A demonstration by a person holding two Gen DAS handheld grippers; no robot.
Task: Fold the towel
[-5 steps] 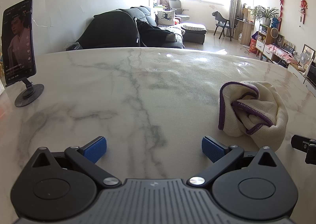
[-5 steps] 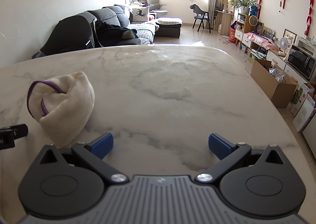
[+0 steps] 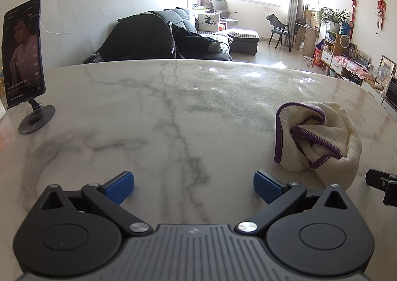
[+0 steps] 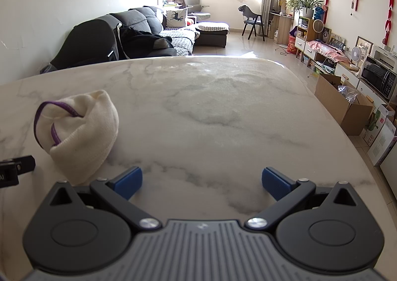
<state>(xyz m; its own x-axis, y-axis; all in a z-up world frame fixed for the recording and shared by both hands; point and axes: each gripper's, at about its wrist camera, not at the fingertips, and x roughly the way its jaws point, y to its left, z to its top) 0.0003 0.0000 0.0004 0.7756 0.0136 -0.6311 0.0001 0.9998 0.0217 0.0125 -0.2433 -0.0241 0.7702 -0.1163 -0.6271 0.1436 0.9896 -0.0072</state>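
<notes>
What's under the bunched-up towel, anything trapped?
The towel lies directly on the marble table. Its purple-edged folds tuck inward, and what is inside or beneath the bundle is covered. Nothing pokes out.

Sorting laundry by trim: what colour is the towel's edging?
Purple edging on the cream towel, clearest in the left wrist view.

- The left gripper [image 3: 193,188] is matte black, with two round housings flanking a grey ribbed centre plate bearing a small logo.
- Its fingers [image 3: 119,187] end in blue textured pads, on black link arms pinned by silver screws.
- The right gripper [image 4: 201,183] looks the same: black discs, triangular cut-outs, blue pads [image 4: 275,183].
</notes>
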